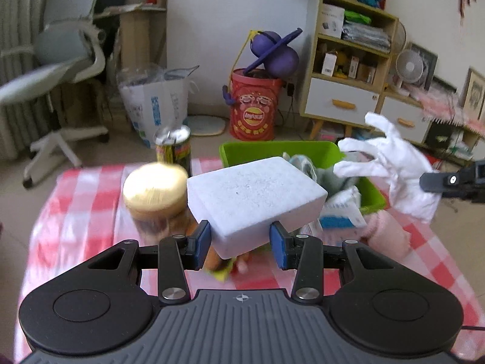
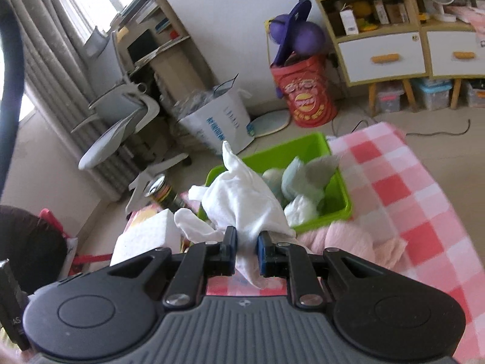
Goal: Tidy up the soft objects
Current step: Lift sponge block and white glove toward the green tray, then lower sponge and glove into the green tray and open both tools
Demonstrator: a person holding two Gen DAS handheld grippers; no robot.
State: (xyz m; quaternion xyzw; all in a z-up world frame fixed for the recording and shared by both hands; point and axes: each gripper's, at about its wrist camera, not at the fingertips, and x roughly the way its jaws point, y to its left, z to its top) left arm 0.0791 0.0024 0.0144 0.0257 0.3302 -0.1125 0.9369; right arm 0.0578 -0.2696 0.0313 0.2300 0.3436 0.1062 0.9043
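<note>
The left gripper (image 1: 239, 242) is pinching a white foam block (image 1: 254, 194) and holding it clear above the checked tablecloth (image 1: 91, 188), while a gold-lidded jar (image 1: 156, 194) and a can (image 1: 173, 148) are crowding its left side and bare cloth is lying open toward the near left edge. The right gripper (image 2: 247, 250) is clamping a white glove (image 2: 242, 200) just in front of the green bin (image 2: 333, 209). The bin is sitting near the table's far edge, holding pale soft cloths (image 2: 303, 182), with a pink soft bundle (image 2: 348, 239) lying against its near wall.
</note>
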